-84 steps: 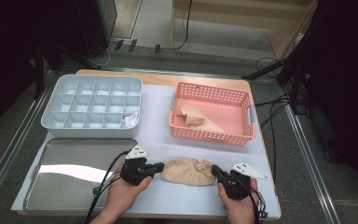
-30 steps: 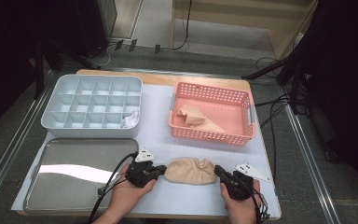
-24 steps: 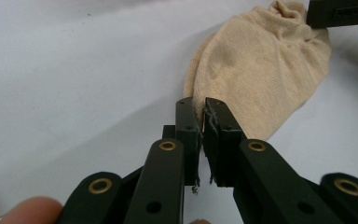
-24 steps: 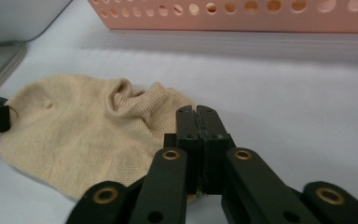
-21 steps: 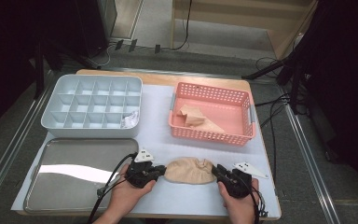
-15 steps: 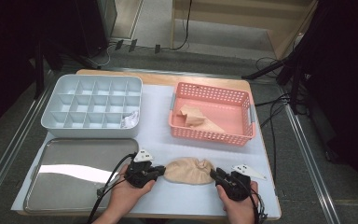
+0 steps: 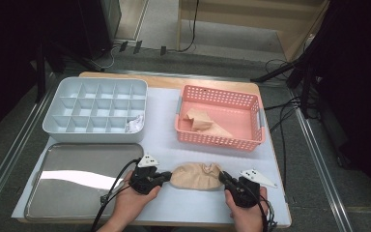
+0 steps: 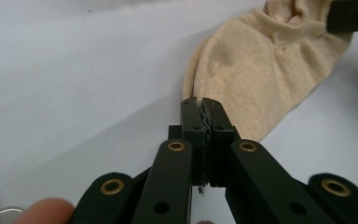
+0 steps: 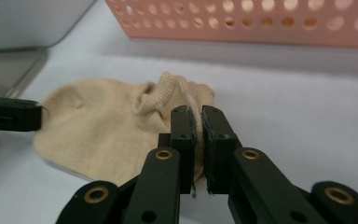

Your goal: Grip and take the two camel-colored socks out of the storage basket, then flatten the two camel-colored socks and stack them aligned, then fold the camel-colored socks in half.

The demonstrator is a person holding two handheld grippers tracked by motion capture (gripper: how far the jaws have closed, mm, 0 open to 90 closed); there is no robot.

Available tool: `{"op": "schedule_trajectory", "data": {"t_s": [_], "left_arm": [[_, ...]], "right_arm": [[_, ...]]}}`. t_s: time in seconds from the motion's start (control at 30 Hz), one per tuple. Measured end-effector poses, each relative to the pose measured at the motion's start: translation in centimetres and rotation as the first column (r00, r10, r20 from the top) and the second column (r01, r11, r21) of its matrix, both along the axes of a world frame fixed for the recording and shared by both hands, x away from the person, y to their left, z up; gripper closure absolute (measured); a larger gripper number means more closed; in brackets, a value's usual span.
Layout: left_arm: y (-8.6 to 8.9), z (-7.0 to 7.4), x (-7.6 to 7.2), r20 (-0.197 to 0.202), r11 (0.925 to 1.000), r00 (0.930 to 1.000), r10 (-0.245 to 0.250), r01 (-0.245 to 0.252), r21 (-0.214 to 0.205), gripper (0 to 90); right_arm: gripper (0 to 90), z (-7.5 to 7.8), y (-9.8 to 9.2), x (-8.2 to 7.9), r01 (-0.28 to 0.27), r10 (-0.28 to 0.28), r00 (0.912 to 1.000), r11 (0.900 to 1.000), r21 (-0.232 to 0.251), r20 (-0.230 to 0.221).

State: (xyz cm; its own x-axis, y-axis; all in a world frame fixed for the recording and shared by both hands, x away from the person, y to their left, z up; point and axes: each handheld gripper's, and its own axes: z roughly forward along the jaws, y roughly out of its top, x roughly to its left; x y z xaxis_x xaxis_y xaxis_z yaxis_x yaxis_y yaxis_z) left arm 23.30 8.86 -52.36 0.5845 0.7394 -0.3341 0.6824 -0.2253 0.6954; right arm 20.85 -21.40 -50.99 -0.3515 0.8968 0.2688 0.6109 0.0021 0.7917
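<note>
Pinching the sock (image 7: pixel 196 175) at opposite ends, the left gripper (image 8: pixel 204 108) and right gripper (image 9: pixel 199 116) are both closed on thin fabric; the right jaws have just been closing, and the edge may slip out if they pull apart.

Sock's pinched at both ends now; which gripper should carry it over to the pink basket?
Right, probably. The right gripper pinches the sock at its cuff end, the end almost below the pink basket. The left gripper grips the far end, beside the steel tray, so its path is longer.
</note>
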Motion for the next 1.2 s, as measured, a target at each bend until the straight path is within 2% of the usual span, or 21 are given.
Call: {"op": "schedule_trajectory", "data": {"t_s": [0.07,0.27,0.43,0.7,0.93,1.07,1.1,1.2], "left_arm": [[0.0,0.0,0.0,-0.001,1.0000,1.0000,0.001,-0.001,-0.001,90.0],[0.1,0.1,0.0,-0.006,0.9998,1.0000,0.006,-0.006,-0.017,90.0],[0.1,0.0,0.1,-0.021,0.9997,0.9997,0.008,-0.009,-0.025,90.0],[0.1,0.0,0.1,-0.033,0.9994,0.9994,0.006,-0.007,-0.033,90.0],[0.0,-0.2,0.2,-0.044,0.9992,0.9990,0.006,-0.008,-0.040,90.0],[0.2,-0.3,0.3,-0.065,0.9986,0.9978,0.016,-0.019,-0.048,90.0],[0.3,-0.3,0.4,-0.071,0.9984,0.9973,0.018,-0.022,-0.052,89.5],[0.7,-0.1,0.6,-0.089,0.9970,0.9957,0.024,-0.031,-0.071,80.8]], "right_arm": [[84.9,0.6,0.5,-0.2,-0.011,0.011,0.9997,0.9999,0.004,0.024],[84.9,1.9,2.4,-0.8,-0.049,0.048,0.9976,0.9983,0.031,0.051],[84.9,2.5,4.6,-1.3,-0.095,0.093,0.9922,0.9951,0.026,0.083],[84.9,1.7,8.2,-1.6,-0.151,0.150,0.9852,0.9885,0.005,0.082],[84.9,1.1,9.8,-1.5,-0.168,0.168,0.9823,0.9857,-0.008,0.082],[84.9,0.5,10.5,-1.4,-0.180,0.183,0.9805,0.9829,-0.037,0.072],[84.9,0.4,10.6,-1.3,-0.181,0.184,0.9805,0.9827,-0.037,0.071],[84.9,0.2,10.8,-1.2,-0.181,0.183,0.9807,0.9827,-0.039,0.068]]}}
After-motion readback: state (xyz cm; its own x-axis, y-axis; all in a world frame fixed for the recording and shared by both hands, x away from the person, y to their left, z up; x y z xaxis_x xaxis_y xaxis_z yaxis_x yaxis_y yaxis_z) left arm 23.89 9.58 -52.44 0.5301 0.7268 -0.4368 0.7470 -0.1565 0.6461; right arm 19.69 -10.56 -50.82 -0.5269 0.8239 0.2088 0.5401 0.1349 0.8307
